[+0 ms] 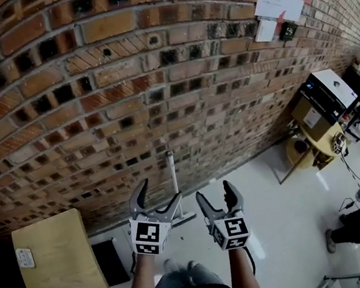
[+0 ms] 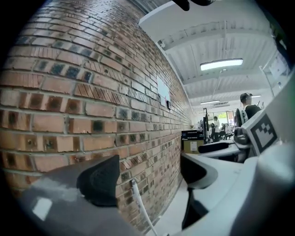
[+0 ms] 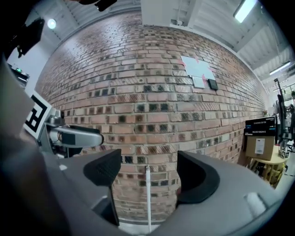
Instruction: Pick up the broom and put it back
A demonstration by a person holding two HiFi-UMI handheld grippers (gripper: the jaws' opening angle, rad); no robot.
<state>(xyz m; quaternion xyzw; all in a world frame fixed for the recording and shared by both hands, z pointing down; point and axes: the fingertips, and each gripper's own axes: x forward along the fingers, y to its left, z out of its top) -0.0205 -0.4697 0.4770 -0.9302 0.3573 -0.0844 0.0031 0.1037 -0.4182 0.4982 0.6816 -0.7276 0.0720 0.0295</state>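
One broom leans on brick wall above white floor.

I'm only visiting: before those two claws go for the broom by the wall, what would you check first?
1. Broom handle in sight, leaning on the brick wall: ok.
2. Right gripper jaws apart, nothing between them: ok.
3. Left gripper jaws apart, nothing between them: ok.
4. Handle lined up between the right jaws, seen in the right gripper view: ok.
5. Either gripper touching the handle: not ok, both are short of it.
6. How the broom head lies: cannot tell.
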